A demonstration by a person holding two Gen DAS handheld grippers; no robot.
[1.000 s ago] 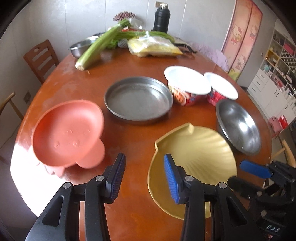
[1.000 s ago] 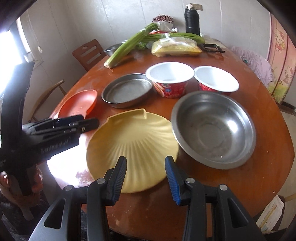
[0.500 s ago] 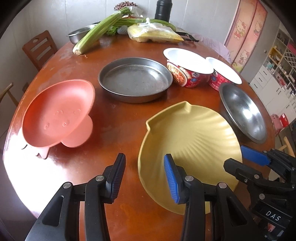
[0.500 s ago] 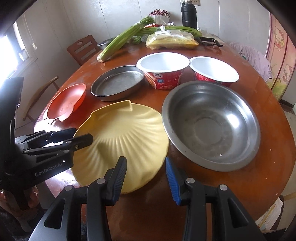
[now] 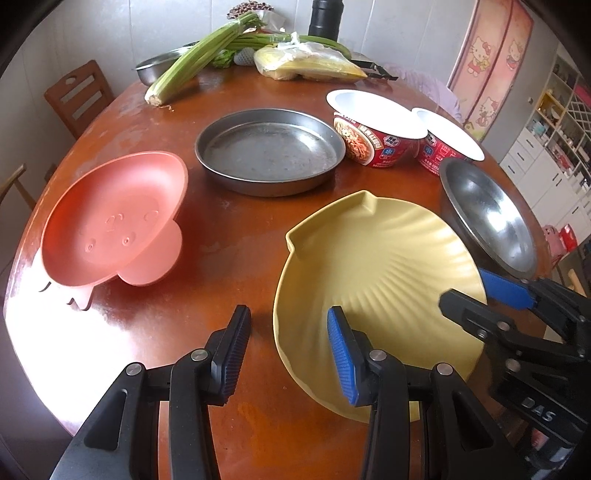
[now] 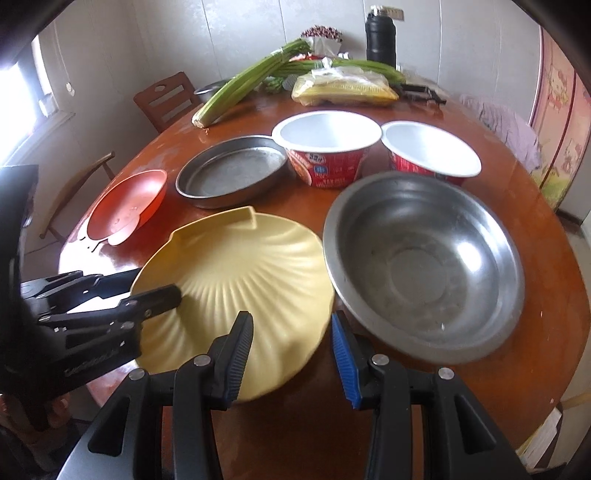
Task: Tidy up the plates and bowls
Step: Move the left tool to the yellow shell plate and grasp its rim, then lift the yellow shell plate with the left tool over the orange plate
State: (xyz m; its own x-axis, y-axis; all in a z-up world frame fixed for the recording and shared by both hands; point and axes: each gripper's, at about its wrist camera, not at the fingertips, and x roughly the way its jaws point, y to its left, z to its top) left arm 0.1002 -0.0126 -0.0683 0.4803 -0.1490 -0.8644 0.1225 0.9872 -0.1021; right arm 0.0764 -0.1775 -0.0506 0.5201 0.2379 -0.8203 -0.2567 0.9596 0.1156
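Note:
A yellow shell-shaped plate [image 5: 376, 266] [image 6: 236, 273] lies at the table's near edge. My left gripper [image 5: 288, 354] is open; the plate's left rim sits between its fingers. My right gripper [image 6: 291, 350] is open at the plate's right rim, beside a steel bowl [image 6: 421, 266] [image 5: 487, 218]. A pink pig-shaped plate [image 5: 114, 218] [image 6: 127, 201], a flat steel pan [image 5: 269, 149] [image 6: 232, 170] and two red-and-white noodle bowls [image 5: 373, 133] [image 6: 328, 147] stand farther back.
Celery [image 5: 199, 62], a yellow food bag [image 5: 306, 64], a black flask [image 6: 380, 35] and a small steel bowl [image 5: 155, 68] crowd the far side of the round wooden table [image 5: 236, 236]. Wooden chairs [image 5: 79, 96] stand at the left.
Both grippers have moved forward and lower toward the yellow plate. Each now has its open fingers at the plate's rim, left and right.

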